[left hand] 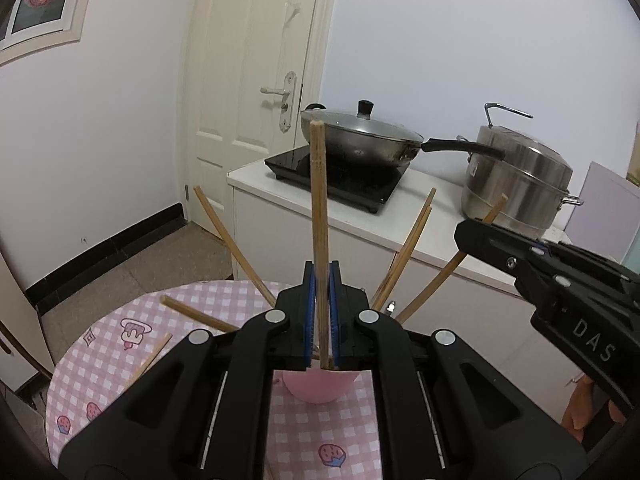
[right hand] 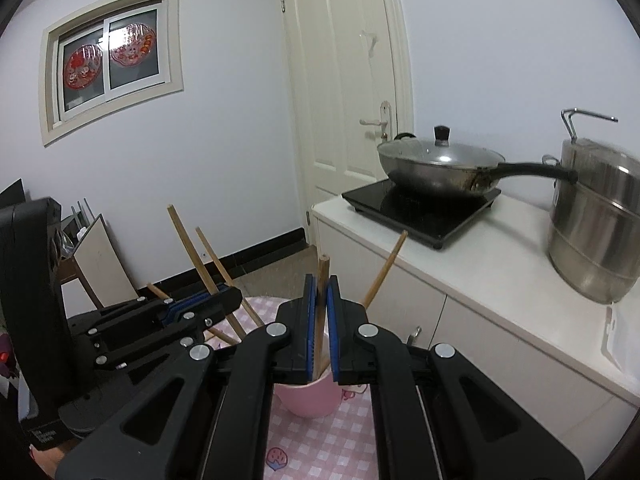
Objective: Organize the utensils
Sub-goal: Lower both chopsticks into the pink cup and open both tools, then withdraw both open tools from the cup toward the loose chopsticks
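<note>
On the round table with the pink checked cloth [left hand: 104, 344], near its left edge, two loose chopsticks [left hand: 200, 315] lie flat, one of them partly under the left gripper's body. Further toward the middle of the tabletop stands a pink cup [left hand: 318, 386], and several chopsticks lean out of it to the left and to the right like a fan. The left gripper [left hand: 321, 308] is above this cup with its blue pads pressed together on one upright chopstick [left hand: 319, 200]; the lower end of the stick seems to go down into the cup, but the gripper hides the exact place. Just beside it, on the right, the right gripper [right hand: 320, 312] is also closed on a single chopstick [right hand: 322, 280], which stands nearly upright between its blue pads, and its lower end reaches into the cup's mouth. Both grippers are close together over the same cup. Behind the table, to the right, a white counter [right hand: 500, 276] carries a black induction cooker [right hand: 416, 212] with a lidded wok [right hand: 436, 168] on it, and a steel steamer pot [right hand: 596, 236] stands further right.
</note>
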`<state>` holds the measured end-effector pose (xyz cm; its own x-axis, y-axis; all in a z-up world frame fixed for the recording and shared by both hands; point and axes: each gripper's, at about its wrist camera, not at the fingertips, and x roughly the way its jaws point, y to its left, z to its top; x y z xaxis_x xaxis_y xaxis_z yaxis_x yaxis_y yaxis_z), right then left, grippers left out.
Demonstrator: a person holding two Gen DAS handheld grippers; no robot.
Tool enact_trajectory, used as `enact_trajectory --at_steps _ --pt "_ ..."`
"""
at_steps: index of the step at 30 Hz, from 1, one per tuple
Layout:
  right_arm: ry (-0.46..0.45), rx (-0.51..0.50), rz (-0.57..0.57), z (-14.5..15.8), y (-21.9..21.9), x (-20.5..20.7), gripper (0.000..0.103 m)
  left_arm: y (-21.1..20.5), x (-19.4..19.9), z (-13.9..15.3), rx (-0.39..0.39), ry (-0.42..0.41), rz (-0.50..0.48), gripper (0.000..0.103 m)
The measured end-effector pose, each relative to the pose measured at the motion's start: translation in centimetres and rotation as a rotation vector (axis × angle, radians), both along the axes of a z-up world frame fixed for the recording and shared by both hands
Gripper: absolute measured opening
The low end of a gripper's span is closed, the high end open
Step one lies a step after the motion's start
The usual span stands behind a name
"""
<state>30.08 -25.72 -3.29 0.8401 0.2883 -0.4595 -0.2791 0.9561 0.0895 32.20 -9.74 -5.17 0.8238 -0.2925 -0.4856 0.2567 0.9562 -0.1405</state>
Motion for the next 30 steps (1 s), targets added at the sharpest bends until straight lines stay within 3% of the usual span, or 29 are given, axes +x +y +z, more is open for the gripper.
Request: enact_trajectory --at_steps 19,23,30 --pt "0.027 0.018 -0.003 -0.5 -0.5 -0.7 0.007 -0.1 -0.4 -0.7 0.023 0.053 0.000 0.008" --pt "0.024 0.027 -0.005 -0.5 -0.7 -1.0 0.028 0.0 -1.0 -0.4 0.021 0.055 -0.005 0.008" --pt "0.018 0.032 -0.006 -0.1 -0.9 -2.0 0.030 0.2 -2.1 0.3 0.025 0.050 -0.008 0.009"
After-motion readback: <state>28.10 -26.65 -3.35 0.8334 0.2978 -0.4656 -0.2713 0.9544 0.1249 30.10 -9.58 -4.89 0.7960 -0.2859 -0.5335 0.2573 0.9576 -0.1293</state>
